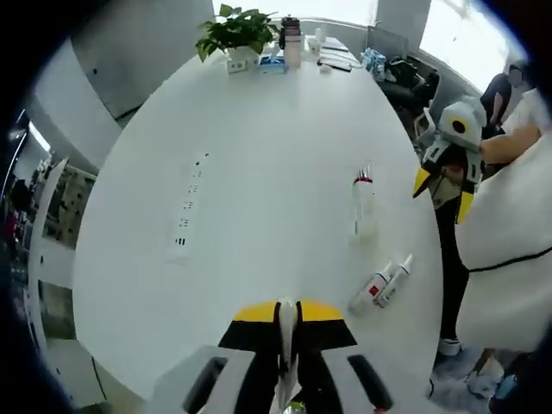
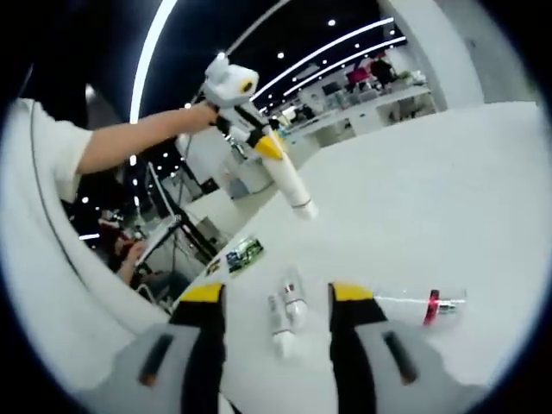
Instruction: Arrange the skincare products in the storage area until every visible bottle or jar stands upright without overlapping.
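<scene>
Two white bottles [image 2: 287, 317] flat on the bench [image 2: 448, 190], side by side, straight ahead at 12 o'clock between the wide open, empty jaws of the right gripper [image 2: 274, 321], long sides running along the jaws. Clear bottle [image 2: 421, 305] down too, at 3 o'clock. Left gripper [image 2: 289, 188] far off at 12 o'clock, jaws tight on a white bottle [image 2: 291, 191].

- Two small bottles [image 1: 382, 285] lay side by side on the table [image 1: 259, 172].
- Clear bottle [image 1: 364, 207] lay beyond them.
- Potted plant [image 1: 235, 34] stood at the far end.
</scene>
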`<act>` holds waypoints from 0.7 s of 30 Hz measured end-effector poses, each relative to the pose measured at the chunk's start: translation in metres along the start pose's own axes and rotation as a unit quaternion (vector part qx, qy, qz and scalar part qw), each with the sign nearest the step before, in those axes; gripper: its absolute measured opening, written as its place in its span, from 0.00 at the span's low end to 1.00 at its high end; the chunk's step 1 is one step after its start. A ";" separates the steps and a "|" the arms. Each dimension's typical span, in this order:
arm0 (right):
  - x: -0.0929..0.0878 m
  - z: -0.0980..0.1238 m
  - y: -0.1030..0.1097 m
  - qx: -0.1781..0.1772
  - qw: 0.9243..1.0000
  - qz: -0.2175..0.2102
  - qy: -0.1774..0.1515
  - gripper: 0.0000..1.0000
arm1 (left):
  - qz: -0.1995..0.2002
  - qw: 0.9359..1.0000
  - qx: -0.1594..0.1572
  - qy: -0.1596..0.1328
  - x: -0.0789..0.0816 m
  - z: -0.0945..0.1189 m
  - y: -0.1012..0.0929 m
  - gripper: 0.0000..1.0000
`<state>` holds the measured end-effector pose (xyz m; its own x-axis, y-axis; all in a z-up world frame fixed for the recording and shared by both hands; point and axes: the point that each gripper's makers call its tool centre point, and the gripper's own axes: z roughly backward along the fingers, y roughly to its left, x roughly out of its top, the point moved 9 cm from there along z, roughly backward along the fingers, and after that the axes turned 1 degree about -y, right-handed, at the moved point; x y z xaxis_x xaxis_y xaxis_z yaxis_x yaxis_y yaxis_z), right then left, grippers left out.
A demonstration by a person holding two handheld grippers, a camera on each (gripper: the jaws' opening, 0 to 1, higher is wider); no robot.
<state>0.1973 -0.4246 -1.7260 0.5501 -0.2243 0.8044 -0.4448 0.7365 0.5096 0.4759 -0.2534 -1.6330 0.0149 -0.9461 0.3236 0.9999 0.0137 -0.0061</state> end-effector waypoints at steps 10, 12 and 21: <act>0.000 0.008 -0.003 -0.020 1.000 -0.010 -0.001 0.47 | 0.005 1.000 0.002 0.013 0.004 -0.015 0.020 0.03; 0.002 0.008 -0.005 -0.025 1.000 -0.010 -0.004 0.49 | 0.008 1.000 0.005 0.019 0.002 -0.021 0.025 0.03; 0.003 0.005 -0.007 -0.029 0.999 -0.013 0.005 0.52 | 0.034 0.999 0.029 0.018 -0.001 -0.026 0.040 0.04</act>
<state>0.1984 -0.4341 -1.7253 0.5689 -0.2373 0.7874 -0.3888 0.7661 0.5118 0.5160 -0.2601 -1.6584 0.0846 -0.9535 0.2892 0.9949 0.0970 0.0288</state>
